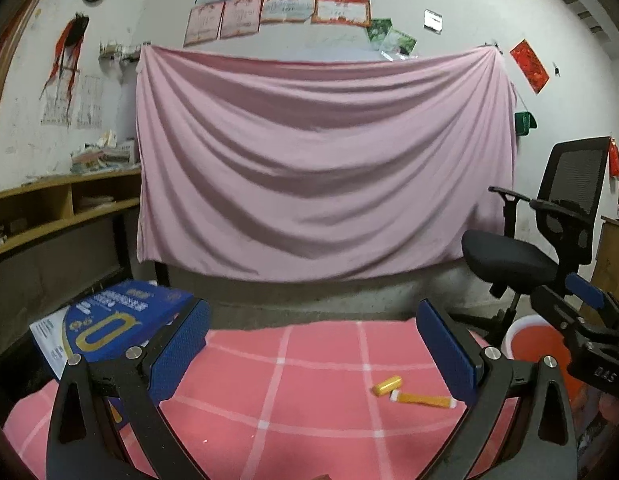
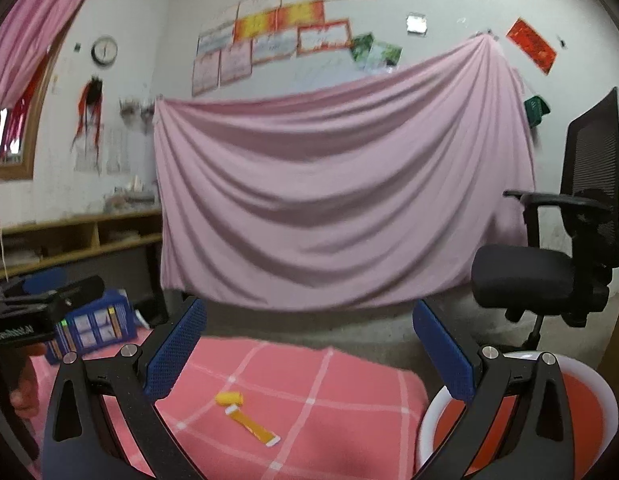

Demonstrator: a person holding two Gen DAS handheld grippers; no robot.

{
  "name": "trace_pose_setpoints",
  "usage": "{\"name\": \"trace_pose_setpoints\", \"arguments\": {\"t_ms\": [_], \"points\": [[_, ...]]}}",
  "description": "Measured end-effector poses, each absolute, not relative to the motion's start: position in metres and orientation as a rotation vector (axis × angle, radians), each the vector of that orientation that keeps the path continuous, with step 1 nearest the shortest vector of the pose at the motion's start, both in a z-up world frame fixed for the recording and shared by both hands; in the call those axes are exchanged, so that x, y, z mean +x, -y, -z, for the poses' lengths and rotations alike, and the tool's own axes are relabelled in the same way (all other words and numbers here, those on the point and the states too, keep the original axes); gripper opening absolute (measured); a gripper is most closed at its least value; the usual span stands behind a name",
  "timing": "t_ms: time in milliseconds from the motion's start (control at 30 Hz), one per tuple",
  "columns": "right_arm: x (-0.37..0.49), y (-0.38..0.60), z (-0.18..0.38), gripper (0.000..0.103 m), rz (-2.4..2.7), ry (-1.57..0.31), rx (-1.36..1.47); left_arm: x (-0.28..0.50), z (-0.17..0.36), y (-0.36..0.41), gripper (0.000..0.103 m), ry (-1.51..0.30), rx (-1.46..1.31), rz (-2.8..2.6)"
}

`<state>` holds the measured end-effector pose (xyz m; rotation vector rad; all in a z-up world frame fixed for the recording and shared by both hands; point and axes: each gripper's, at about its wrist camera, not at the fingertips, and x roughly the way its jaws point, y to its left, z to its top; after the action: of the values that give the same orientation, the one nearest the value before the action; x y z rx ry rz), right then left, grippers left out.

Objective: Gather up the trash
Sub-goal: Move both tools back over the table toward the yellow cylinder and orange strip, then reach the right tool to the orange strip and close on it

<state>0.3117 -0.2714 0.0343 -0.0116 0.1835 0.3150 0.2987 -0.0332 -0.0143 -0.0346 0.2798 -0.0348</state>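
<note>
The left tongs [image 1: 313,344] and the right tongs [image 2: 309,346] both stand spread wide, empty, above the surface [image 1: 309,420] with its pink checked cloth. Two yellow wrappers [image 2: 245,412] lie touching on it, near its right side. A blue box [image 1: 117,320] sits far left. A white-rimmed orange bin [image 2: 581,408] stands right, a black office chair [image 1: 549,232] beyond, a pink sheet [image 1: 321,160] on the far wall.
</note>
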Motion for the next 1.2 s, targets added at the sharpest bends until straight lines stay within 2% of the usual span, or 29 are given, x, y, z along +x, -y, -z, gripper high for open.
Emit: {"name": "trace_pose_setpoints", "arguments": {"t_ms": [267, 333, 467, 533, 633, 733, 800, 933, 1000, 1067, 1200], "points": [[0.348, 0.255, -0.008, 0.103, -0.310, -0.444, -0.088, 0.324, 0.033, 0.016, 0.101, -0.450, -0.084, 0.041], [0.360, 0.253, 0.002, 0.097, -0.326, -0.539, -0.071, 0.332, 0.039, 0.016, 0.101, -0.498, -0.095, 0.051], [0.378, 0.250, 0.018, 0.075, -0.379, -0.685, -0.044, 0.347, 0.053, 0.015, 0.100, -0.600, -0.139, 0.060], [0.387, 0.245, 0.029, 0.073, -0.426, -0.776, -0.045, 0.351, 0.060, 0.016, 0.100, -0.635, -0.139, 0.062], [0.390, 0.235, 0.036, 0.063, -0.472, -0.843, -0.066, 0.357, 0.063, 0.019, 0.100, -0.668, -0.135, 0.077], [0.390, 0.222, 0.042, 0.061, -0.519, -0.891, -0.115, 0.362, 0.063, 0.020, 0.098, -0.691, -0.132, 0.092], [0.392, 0.216, 0.048, 0.051, -0.537, -0.931, -0.148, 0.366, 0.064, 0.022, 0.092, -0.709, -0.123, 0.103], [0.392, 0.210, 0.050, 0.047, -0.558, -0.948, -0.182, 0.372, 0.070, 0.031, 0.078, -0.754, -0.099, 0.127], [0.389, 0.208, 0.050, 0.027, -0.583, -0.945, -0.197, 0.378, 0.071, 0.035, 0.069, -0.779, -0.091, 0.143], [0.387, 0.207, 0.049, 0.017, -0.591, -0.943, -0.207, 0.383, 0.074, 0.038, 0.067, -0.802, -0.087, 0.169], [0.384, 0.215, 0.047, 0.013, -0.606, -0.947, -0.198, 0.391, 0.074, 0.044, 0.062, -0.822, -0.079, 0.205]]}}
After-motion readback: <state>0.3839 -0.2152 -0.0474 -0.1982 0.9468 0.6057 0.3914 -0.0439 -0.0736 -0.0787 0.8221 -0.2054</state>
